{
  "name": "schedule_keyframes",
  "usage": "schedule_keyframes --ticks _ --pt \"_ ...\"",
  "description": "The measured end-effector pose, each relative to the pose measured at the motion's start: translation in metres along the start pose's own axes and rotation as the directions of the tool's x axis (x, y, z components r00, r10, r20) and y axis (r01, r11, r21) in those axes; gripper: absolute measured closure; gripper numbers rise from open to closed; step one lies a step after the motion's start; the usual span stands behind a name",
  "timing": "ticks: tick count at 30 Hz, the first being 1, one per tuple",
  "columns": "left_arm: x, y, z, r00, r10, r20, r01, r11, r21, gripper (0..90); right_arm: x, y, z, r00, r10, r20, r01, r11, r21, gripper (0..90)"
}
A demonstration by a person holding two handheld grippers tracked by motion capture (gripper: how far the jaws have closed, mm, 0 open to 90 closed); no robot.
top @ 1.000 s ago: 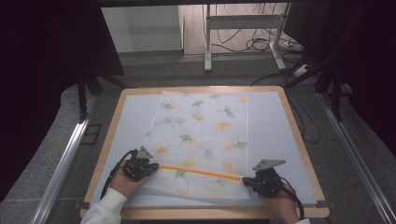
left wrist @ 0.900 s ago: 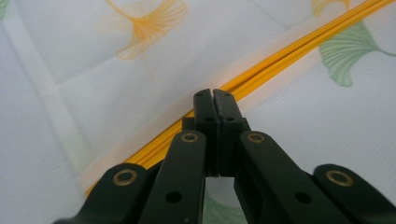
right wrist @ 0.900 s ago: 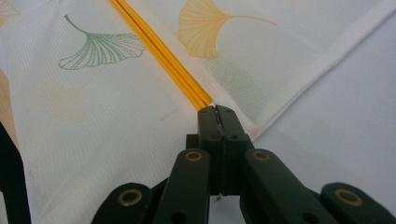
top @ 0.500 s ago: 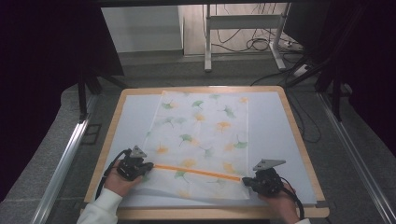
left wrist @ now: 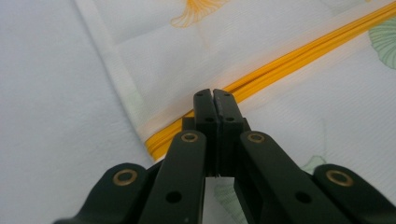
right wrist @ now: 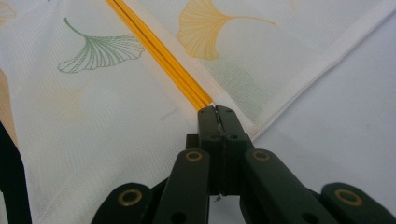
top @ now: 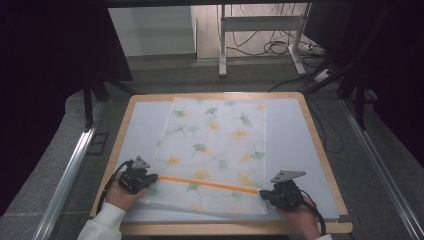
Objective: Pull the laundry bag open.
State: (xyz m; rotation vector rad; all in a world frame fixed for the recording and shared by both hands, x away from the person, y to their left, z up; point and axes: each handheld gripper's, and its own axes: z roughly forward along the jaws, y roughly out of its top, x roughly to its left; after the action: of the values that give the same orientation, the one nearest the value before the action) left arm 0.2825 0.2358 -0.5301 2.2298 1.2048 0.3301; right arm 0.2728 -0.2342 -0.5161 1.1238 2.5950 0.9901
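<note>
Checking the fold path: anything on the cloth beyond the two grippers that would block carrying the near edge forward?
Nothing visible. Both grippers, left and right, sit shut at the ends of the orange strip; the cloth beyond lies flat and bare on the table.

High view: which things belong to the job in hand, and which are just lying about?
In the job:
leaf-print cloth
orange zip
left gripper
right gripper

Lying about:
cables on the floor
metal stand
</note>
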Motion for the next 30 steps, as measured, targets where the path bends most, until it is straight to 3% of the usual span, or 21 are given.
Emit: schedule_keyframes --ticks 11,13,23,29,30 --pt "0.0 0.0 -0.001 0.9999 0.004 -0.014 -0.004 0.9999 0.01 90.0 0.0 0.0 0.0 1.0 -0.002 0.001 0.002 1.0 -0.002 89.3" --pt "0.0 -0.001 -0.002 0.9994 0.008 -0.034 -0.007 0.9999 0.013 90.0 0.0 0.0 0.0 1.0 -0.003 -0.003 0.003 1.0 -0.003 89.3" --pt "0.012 -0.01 -0.009 0.9984 -0.031 -0.046 0.031 0.9995 0.001 90.0 0.0 0.0 0.0 1.0 -0.004 -0.002 0.004 1.0 -0.002 89.3" --pt "0.018 -0.014 -0.014 0.9949 -0.046 -0.09 0.046 0.9989 -0.005 90.0 -0.001 0.0 0.0 1.0 -0.006 -0.004 0.006 1.0 -0.003 89.3" --pt "0.02 -0.016 -0.014 0.9956 -0.061 -0.071 0.061 0.9981 -0.008 90.0 -0.001 0.0 0.0 1.0 -0.005 -0.004 0.005 1.0 -0.003 89.3"
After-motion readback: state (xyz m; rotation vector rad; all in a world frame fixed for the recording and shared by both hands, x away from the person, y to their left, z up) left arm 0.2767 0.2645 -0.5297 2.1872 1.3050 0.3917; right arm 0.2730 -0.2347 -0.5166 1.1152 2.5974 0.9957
